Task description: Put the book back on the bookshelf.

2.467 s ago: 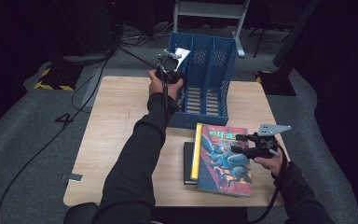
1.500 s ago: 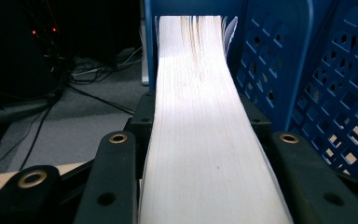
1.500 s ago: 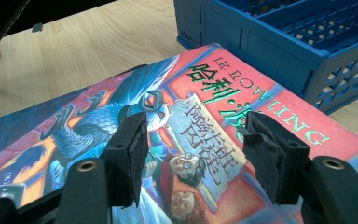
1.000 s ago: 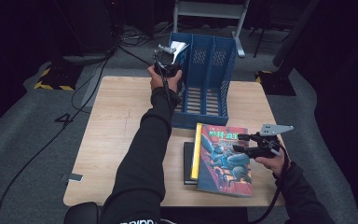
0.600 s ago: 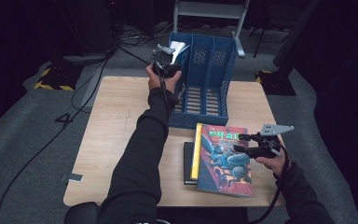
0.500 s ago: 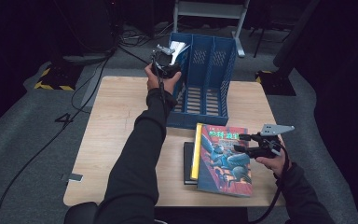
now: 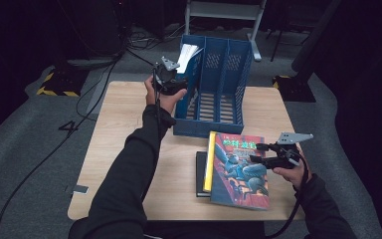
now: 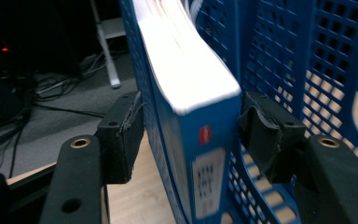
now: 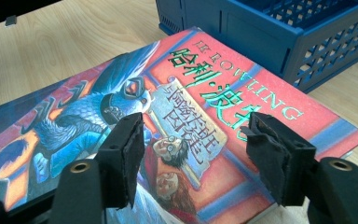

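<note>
Left gripper view: blue book [image 8: 186, 116] between left tool's [image 8: 191, 135] spread jaws.

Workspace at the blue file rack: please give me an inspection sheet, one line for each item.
Surface: wooden table, level, mostly bare at its left.
Job's things: blue book upright in the leftmost slot of the blue file rack; red book flat on a dark book.
Clutter: nothing seen.
Grippers: left tool has just been opening, pads apart from the blue book; right tool open above the red book.
Cables: cables on the floor behind.
Surroundings: dark room, grey carpet, metal stand.
</note>
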`<state>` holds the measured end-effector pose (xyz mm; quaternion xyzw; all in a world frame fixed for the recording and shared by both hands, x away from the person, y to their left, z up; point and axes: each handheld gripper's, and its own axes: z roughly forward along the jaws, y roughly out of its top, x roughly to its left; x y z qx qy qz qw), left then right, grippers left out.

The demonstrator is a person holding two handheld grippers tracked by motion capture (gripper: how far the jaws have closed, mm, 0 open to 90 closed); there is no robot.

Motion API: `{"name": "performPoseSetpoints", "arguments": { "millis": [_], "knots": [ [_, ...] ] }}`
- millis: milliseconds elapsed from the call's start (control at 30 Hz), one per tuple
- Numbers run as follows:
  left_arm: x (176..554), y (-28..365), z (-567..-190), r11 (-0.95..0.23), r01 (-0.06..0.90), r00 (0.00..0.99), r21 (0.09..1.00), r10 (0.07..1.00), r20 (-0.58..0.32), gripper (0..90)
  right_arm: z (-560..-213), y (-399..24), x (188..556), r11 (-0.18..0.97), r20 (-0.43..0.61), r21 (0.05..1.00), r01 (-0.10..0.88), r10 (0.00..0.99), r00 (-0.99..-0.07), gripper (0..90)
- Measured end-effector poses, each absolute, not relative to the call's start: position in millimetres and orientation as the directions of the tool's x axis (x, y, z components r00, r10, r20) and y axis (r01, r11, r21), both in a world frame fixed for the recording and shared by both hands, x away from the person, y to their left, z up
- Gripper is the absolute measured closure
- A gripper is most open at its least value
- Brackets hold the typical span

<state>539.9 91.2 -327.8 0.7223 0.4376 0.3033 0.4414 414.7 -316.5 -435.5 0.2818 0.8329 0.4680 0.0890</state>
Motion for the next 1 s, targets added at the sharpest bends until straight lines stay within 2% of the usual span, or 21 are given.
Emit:
{"name": "performPoseSetpoints", "arguments": {
  "millis": [233, 400, 600, 1000],
  "knots": [
    [520, 104, -337, -0.276, 0.35, 0.493, 0.895, 0.867, 0.075, 37.5, -436, -317, 413, 0.408, 0.121, 0.82, 0.4, 0.56, -0.82, 36.1],
    [504, 115, -350, -0.32, 0.33, 0.579, 0.888, 0.812, 0.077, 32.9, -437, -321, 410, 0.406, 0.123, 0.817, 0.41, 0.571, -0.811, 35.9],
    [483, 123, -366, -0.406, 0.296, 0.655, 0.864, 0.745, 0.126, 32.1, -437, -323, 408, 0.414, 0.116, 0.81, 0.415, 0.58, -0.806, 35.7],
    [451, 121, -394, -0.525, 0.264, 0.746, 0.809, 0.643, 0.173, 30.4, -435, -322, 403, 0.437, 0.095, 0.801, 0.41, 0.584, -0.806, 34.1]
  ]
}}
